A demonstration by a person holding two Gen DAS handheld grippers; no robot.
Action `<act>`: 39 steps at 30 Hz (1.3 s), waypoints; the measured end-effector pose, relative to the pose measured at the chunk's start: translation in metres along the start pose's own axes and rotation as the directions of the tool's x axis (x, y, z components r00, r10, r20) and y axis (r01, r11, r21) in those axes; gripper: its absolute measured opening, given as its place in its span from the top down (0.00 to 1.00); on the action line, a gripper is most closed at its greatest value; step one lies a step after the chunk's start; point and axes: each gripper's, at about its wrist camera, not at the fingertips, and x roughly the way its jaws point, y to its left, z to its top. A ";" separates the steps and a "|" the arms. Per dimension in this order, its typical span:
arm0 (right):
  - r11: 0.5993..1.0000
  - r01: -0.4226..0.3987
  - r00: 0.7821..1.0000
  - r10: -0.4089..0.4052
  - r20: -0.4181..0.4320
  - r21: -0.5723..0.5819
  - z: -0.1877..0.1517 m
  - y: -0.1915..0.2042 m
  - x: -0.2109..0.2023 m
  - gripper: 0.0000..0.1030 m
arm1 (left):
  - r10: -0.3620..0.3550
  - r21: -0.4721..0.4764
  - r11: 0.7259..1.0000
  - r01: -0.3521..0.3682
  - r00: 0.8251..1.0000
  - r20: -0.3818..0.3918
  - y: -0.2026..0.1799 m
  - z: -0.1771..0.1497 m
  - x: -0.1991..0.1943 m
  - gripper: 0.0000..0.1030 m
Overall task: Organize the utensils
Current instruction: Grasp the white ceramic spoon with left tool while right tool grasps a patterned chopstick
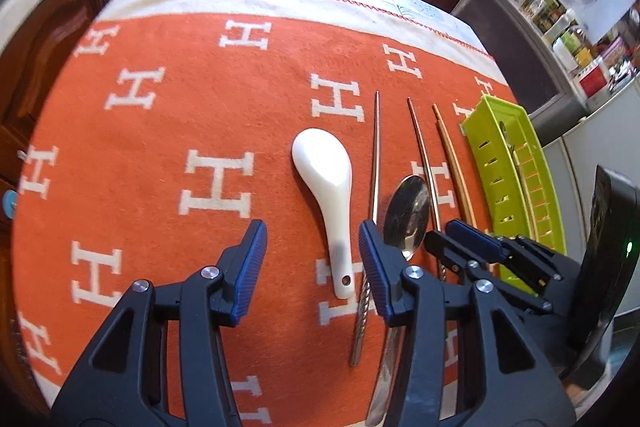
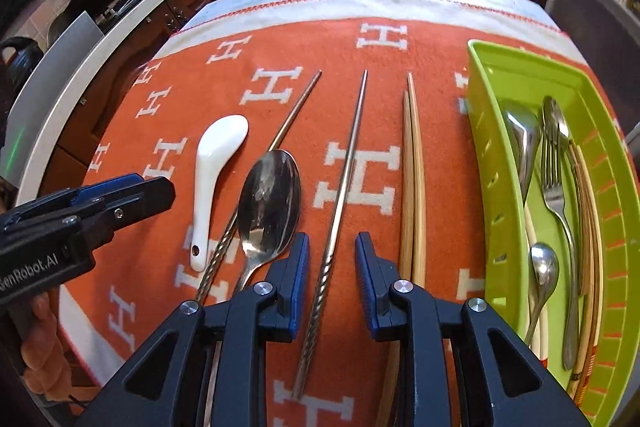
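Kitchen table under orange cloth (image 2: pixel 360 47). Nearest: right gripper (image 2: pixel 332 259), narrow and empty, straddling steel chopstick (image 2: pixel 340 203); left gripper (image 1: pixel 312 259), wider, empty, over white spoon (image 1: pixel 332 203). Pick-up step; next, lower, pinch. Farther, along right edge: green tray (image 2: pixel 488 147), part-filled.

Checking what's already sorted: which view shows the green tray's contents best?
The right wrist view. It looks down into the green tray, showing a fork, spoons and chopsticks inside. The left wrist view sees the tray from the side at the frame's edge: mostly its slotted wall, its near end hidden behind the right gripper, contents barely readable.
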 end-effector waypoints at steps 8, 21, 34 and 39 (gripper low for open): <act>0.995 0.072 0.996 -0.068 0.063 -0.071 -0.008 0.008 -0.001 0.85 | -0.091 -0.026 0.996 0.090 0.995 -0.036 0.000 0.005 0.027 0.57; 0.999 0.009 0.999 -0.010 0.047 0.035 -0.008 -0.012 -0.007 0.95 | -0.177 -0.055 0.983 0.175 0.983 -0.047 -0.019 0.015 0.053 0.93; 0.987 -0.086 0.995 0.079 0.055 0.137 -0.014 -0.025 -0.019 0.95 | -0.074 0.000 0.997 0.074 0.996 0.046 -0.042 0.013 0.029 0.96; 0.982 -0.121 0.990 0.108 0.095 0.145 -0.018 -0.025 -0.042 0.95 | -0.060 0.028 0.998 0.058 0.995 0.082 -0.047 0.008 -0.003 0.96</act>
